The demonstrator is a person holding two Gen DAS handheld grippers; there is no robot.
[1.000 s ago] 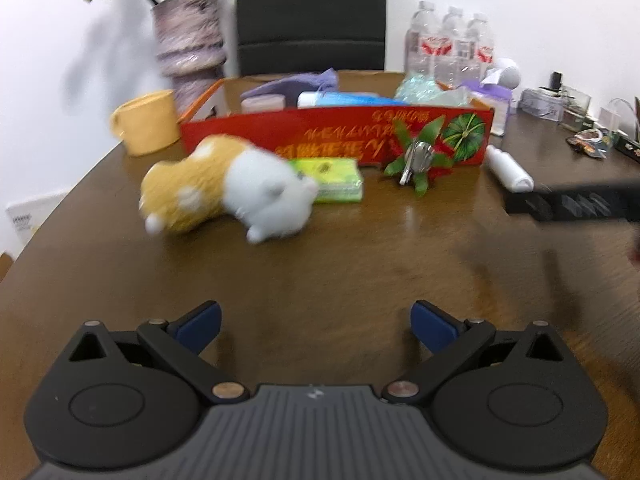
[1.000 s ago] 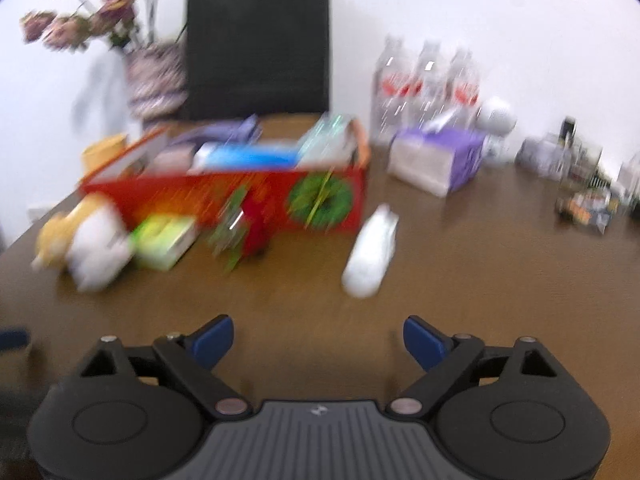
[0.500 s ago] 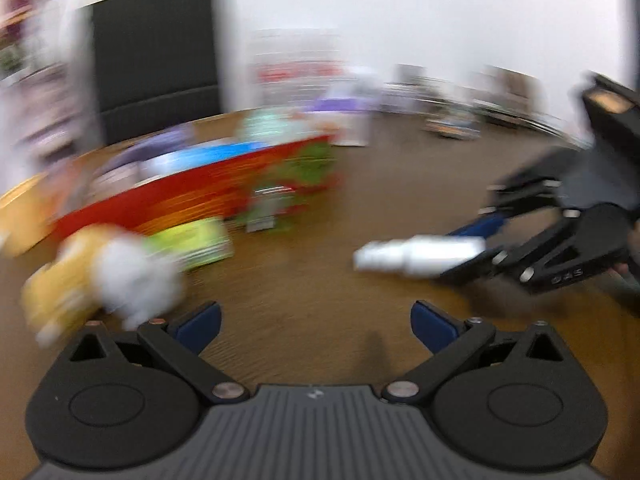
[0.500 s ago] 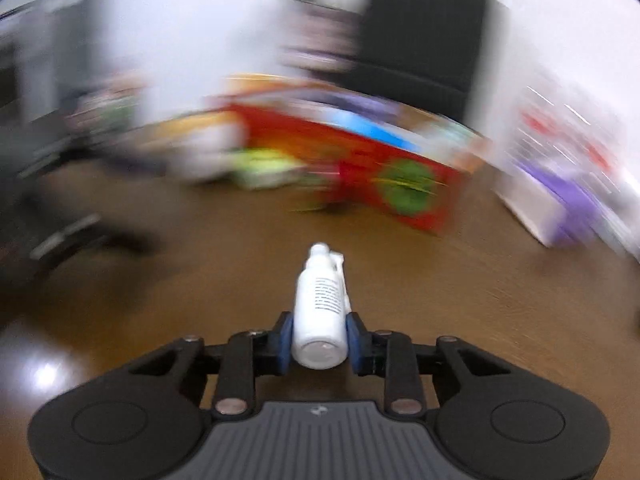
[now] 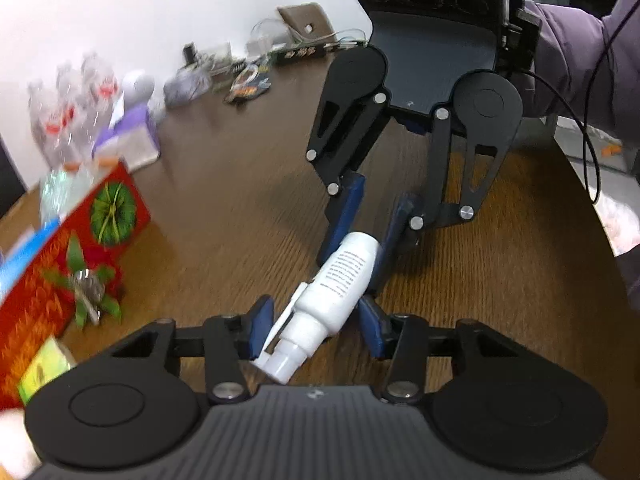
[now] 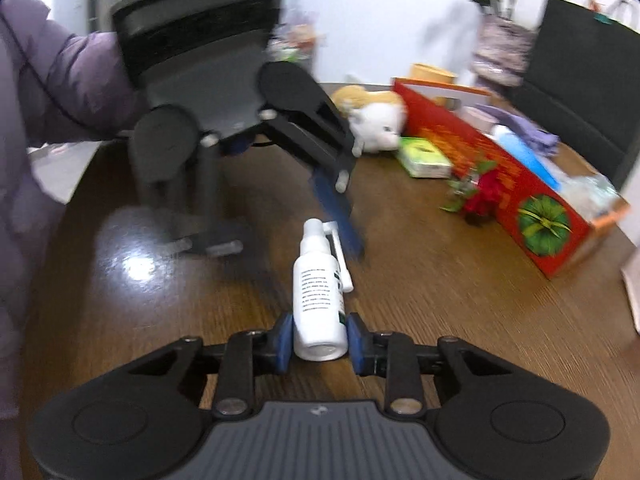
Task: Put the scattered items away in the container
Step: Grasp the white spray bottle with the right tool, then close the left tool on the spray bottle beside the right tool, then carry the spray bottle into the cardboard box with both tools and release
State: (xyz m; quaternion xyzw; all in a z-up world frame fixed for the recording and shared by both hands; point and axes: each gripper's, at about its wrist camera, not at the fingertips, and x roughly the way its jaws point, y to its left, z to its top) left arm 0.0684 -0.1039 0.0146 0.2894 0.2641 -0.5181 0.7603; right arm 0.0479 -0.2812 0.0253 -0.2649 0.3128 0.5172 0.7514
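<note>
Now, going left to right: the left tool (image 5: pixel 310 328) has its fingers open around the white spray bottle (image 5: pixel 340 280) without touching it; the right tool (image 6: pixel 319 340) grips the bottle's base above the desk (image 6: pixel 440 300); the red container (image 6: pixel 520 184) stands far right.

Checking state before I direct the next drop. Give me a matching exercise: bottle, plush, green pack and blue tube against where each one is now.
Things:
1. bottle
2. plush
3. green pack
4. blue tube

Places:
a. inside the red box
b. on the table, between plush and flower
c. in the right tool
d. on the table, by the box's far corner

Pairs: 1-c, 2-d, 3-b, 4-a
</note>
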